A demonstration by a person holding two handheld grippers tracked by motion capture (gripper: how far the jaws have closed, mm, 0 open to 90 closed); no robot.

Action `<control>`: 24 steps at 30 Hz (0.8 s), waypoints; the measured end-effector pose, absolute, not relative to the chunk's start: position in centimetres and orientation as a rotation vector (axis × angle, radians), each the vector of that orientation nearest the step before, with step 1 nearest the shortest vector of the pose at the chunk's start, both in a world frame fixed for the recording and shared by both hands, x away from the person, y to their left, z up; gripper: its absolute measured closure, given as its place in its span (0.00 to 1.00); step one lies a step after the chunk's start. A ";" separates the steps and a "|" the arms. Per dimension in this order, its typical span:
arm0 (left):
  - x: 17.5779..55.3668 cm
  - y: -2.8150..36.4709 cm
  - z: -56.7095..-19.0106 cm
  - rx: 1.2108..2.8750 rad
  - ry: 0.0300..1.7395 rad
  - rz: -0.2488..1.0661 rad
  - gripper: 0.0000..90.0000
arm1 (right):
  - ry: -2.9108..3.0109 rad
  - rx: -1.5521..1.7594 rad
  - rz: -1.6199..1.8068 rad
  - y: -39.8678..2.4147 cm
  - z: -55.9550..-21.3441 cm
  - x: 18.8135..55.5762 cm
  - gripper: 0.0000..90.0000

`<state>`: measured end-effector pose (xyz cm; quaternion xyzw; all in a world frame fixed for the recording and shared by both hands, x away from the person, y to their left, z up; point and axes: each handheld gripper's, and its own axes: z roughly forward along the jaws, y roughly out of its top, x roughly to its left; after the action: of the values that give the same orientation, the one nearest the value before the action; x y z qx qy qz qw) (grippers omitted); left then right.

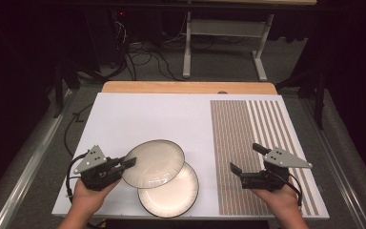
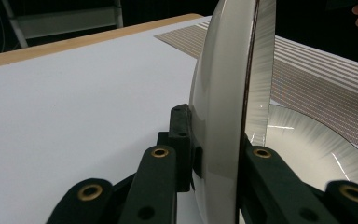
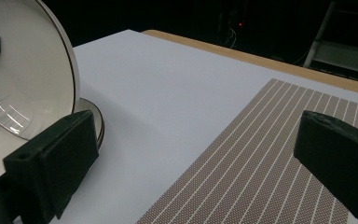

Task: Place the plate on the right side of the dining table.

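Two white plates with dark rims sit near the front edge of the desk [image 1: 124, 114], which is covered by a white sheet. The lower plate [image 1: 171, 193] lies flat on the desk. The upper plate [image 1: 153, 163] is tilted, its left rim raised and its right part resting over the lower plate's back-left edge, so that the two overlap.

Left tongs [image 1: 126, 163]: clamped on the left rim of the upper plate. In the left gripper view the plate [image 2: 219, 121] stands edge-on between the two black jaws, one jaw pressed on each face, with the lower plate [image 2: 317, 149] flat behind it to the right.

Right tongs [image 1: 250, 157]: spread wide with nothing between them, held over the striped mat [image 1: 248, 138] well to the right of the lower plate. No earlier picture is needed to read this: the jaws stand far apart at both sides of the right gripper view, with the mat [image 3: 261, 172] below them. In that view the upper plate [image 3: 23, 79] leans at far left, the lower plate's rim [image 3: 93, 116] showing beneath it.

Each gripper is held by a hand entering from the front edge of the desk, the left hand [image 1: 88, 195] left of the lower plate and the right hand [image 1: 279, 200] beyond the mat's near end.
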<state>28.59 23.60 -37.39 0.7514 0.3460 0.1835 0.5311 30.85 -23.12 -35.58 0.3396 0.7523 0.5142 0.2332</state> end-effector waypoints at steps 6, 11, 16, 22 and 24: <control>28.7 23.6 -37.4 1.794 0.828 0.435 0.88 | 2.084 0.892 1.418 -21.7 -35.9 31.3 0.01; 28.6 23.6 -37.4 1.797 0.827 0.440 0.88 | 2.127 0.866 1.432 -19.9 -36.1 31.6 0.03; 28.6 23.6 -37.4 1.797 0.824 0.442 0.88 | 2.185 0.821 1.418 -17.6 -36.5 32.3 0.07; 28.6 23.6 -37.4 1.800 0.819 0.444 0.88 | 2.209 0.819 1.431 -16.1 -36.8 32.8 0.10; 28.6 23.6 -37.4 1.801 0.819 0.442 0.88 | 2.221 0.812 1.437 -15.4 -36.9 33.1 0.10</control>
<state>28.58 23.62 -37.43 0.7540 0.3430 0.1853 0.5288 33.08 -15.37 -36.91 0.2884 0.7887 0.5101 0.1860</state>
